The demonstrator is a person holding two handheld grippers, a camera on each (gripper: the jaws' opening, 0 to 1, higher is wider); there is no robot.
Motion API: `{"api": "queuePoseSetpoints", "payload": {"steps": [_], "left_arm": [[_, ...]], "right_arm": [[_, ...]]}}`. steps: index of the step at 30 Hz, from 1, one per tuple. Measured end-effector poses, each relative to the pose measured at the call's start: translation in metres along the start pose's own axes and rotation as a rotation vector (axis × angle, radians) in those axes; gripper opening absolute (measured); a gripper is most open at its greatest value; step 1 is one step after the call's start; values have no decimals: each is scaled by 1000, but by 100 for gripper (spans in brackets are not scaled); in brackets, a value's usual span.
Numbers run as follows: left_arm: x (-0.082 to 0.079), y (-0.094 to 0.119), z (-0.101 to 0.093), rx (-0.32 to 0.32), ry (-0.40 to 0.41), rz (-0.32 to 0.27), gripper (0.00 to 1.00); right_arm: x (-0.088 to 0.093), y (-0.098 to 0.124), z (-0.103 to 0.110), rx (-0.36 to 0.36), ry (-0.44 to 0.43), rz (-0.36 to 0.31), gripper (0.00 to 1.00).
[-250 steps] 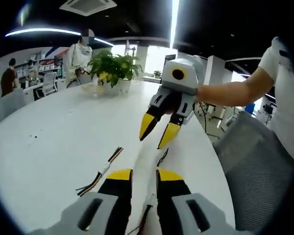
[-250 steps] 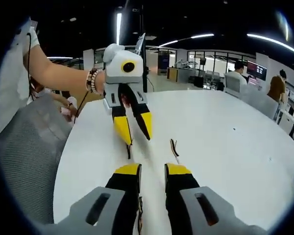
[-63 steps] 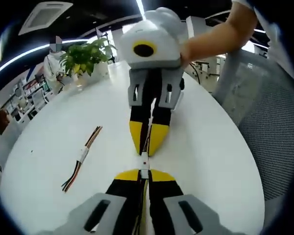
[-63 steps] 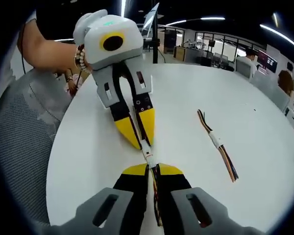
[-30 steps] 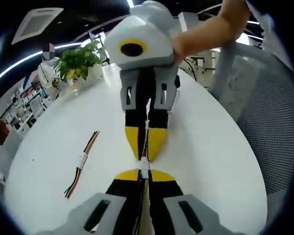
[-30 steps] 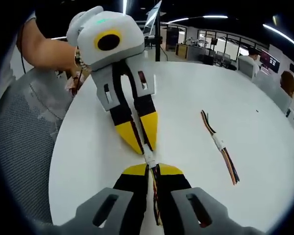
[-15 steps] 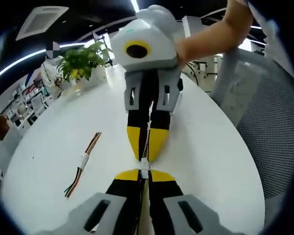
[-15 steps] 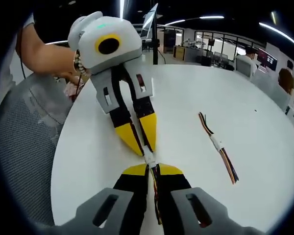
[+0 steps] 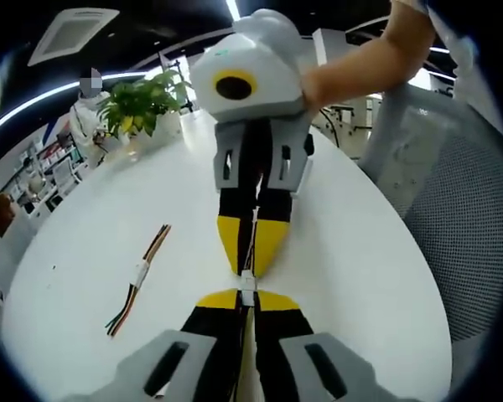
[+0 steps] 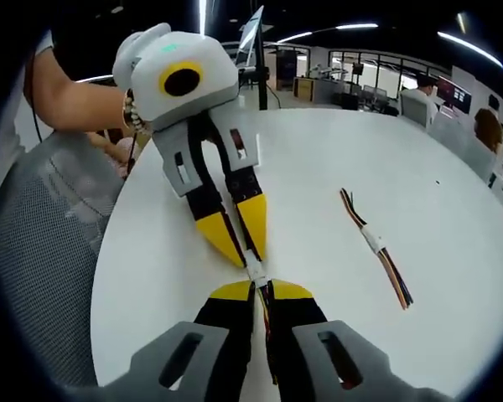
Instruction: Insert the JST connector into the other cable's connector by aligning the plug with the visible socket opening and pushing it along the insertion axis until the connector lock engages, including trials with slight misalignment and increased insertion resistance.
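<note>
Two small white connectors meeting tip to tip, right between the two claws, just above the white table. Looks like plug in socket, or very nearly so; too small to tell if the lock has clicked. So most of the job seems done: lined up, pushed close. Left to do, maybe: one last push along the same line, then a check that it holds.

Left gripper pinched tight on its cable end, thin wires running back between the yellow tips. Right gripper pinched tight on the other cable end the same way. Both claws pointing nose to nose, tips almost touching.

Off to one side, well apart, a spare cable lying flat on the table. Farther back, a green plant. Beside the table, a grey mesh chair.
</note>
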State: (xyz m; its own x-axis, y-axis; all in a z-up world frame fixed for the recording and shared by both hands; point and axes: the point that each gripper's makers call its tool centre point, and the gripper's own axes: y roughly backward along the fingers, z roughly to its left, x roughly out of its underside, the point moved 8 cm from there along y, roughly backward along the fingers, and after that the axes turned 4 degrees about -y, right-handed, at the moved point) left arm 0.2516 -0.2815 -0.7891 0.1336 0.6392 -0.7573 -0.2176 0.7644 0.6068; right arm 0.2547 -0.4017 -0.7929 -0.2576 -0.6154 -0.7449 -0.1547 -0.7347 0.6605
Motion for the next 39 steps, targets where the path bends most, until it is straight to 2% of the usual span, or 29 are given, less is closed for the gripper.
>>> {"api": "queuePoseSetpoints", "payload": {"steps": [7,17,39], "left_arm": [[1,-1,-2,10,6,5,0],[-4,3,9,-4,7,-2,0],[0,-1,50,-13,8,-4,0]], "right_arm": [[1,0,2,-3,12,1,3],[-6,5,-5,15,11,-40,3],[-21,1,-41,41,25,-47,3]]}}
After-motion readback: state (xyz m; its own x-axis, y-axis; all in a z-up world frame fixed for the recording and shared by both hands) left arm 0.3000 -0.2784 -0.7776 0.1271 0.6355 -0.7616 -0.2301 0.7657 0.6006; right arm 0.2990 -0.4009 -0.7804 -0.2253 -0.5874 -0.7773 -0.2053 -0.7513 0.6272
